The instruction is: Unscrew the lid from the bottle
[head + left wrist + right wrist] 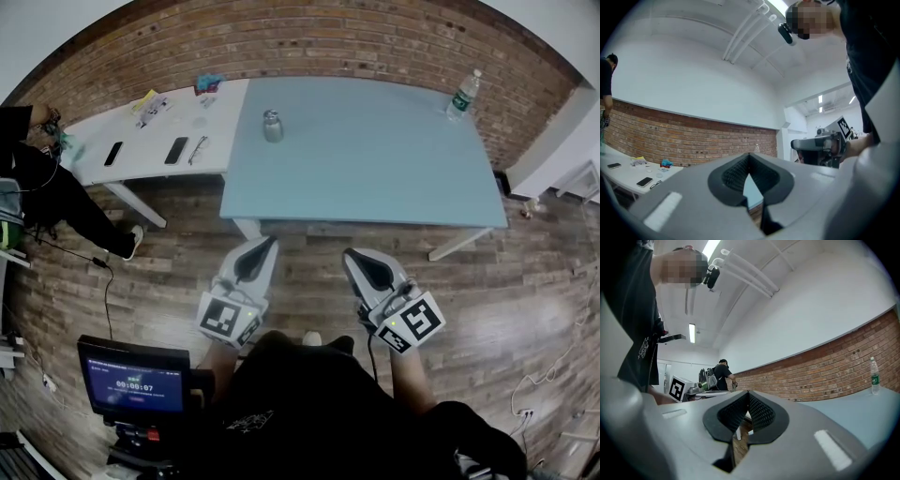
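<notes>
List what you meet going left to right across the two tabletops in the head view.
Black phone → yellow-and-white packet → second black phone → eyeglasses → small metal bottle → clear plastic water bottle

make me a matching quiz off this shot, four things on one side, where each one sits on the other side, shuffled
Things
1. metal bottle
2. clear plastic bottle
3. black phone nearer the blue table
4. lit screen

Places
A. on the white table
B. blue table, far right corner
C. blue table, near its left edge
D. off the tables, low at the person's left

Pairs: 1-C, 2-B, 3-A, 4-D
</notes>
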Tool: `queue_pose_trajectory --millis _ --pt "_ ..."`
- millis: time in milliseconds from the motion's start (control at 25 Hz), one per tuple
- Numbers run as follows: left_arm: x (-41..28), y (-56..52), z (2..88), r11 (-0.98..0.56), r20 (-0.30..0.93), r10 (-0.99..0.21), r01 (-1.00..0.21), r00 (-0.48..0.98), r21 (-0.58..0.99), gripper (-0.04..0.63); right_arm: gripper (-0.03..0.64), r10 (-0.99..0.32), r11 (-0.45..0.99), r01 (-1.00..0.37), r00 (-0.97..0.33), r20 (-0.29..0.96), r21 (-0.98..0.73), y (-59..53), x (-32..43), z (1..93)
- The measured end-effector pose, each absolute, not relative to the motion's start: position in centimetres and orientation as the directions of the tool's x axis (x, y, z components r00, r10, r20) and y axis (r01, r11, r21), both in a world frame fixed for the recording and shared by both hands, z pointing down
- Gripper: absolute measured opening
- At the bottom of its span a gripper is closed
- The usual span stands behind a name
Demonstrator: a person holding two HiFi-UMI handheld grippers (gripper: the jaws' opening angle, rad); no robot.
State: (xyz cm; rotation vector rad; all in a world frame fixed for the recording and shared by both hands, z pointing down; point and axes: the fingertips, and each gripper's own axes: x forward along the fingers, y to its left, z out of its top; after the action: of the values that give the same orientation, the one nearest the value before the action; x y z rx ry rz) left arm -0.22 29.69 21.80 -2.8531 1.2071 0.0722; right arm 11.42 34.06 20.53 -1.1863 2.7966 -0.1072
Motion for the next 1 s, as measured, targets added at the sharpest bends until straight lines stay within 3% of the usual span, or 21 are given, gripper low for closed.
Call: queue_pose_trajectory --millis 1000 --pt "-0.09 29.64 21.52 -0.714 -0.075 -0.697 -0.700 0.713 -0.020 0.000 0.002 -0.731 0.683 -0.722 -0.677 -0.087 -0.111 34.18 11.41 20.55"
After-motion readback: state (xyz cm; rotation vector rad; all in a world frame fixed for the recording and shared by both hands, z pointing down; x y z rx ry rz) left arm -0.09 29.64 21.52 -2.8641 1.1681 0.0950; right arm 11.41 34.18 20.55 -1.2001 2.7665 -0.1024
